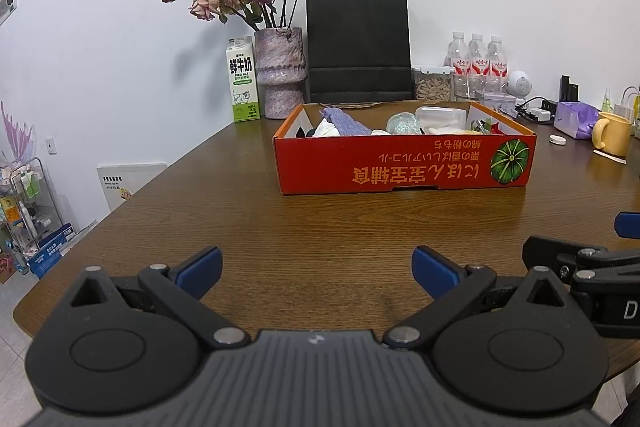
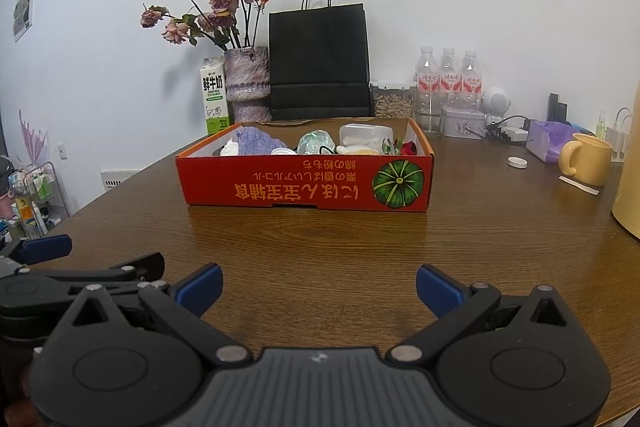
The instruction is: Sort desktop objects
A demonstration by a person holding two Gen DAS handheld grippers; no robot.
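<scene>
A shallow red cardboard box (image 1: 404, 167) (image 2: 304, 183) with a pumpkin print stands on the brown wooden table (image 1: 320, 227) (image 2: 320, 247). Inside lie a purple knitted cloth (image 1: 346, 123) (image 2: 256, 141), a white crumpled item (image 1: 326, 129), a pale green glassy object (image 1: 402, 123) (image 2: 316, 142), a clear plastic container (image 1: 440, 117) (image 2: 364, 135) and a red flower (image 2: 408, 148). My left gripper (image 1: 318, 273) hovers open over the bare table in front of the box. My right gripper (image 2: 319, 289) is open too, level with it on the right. Each holds nothing.
Along the back wall stand a milk carton (image 1: 242, 83), a vase of dried roses (image 1: 280, 75), a black paper bag (image 1: 360, 43), a snack jar (image 1: 434, 85) and three water bottles (image 1: 476, 61). At right are a yellow mug (image 2: 588, 159), a purple tissue pack (image 2: 548, 141) and a white cap (image 2: 517, 161).
</scene>
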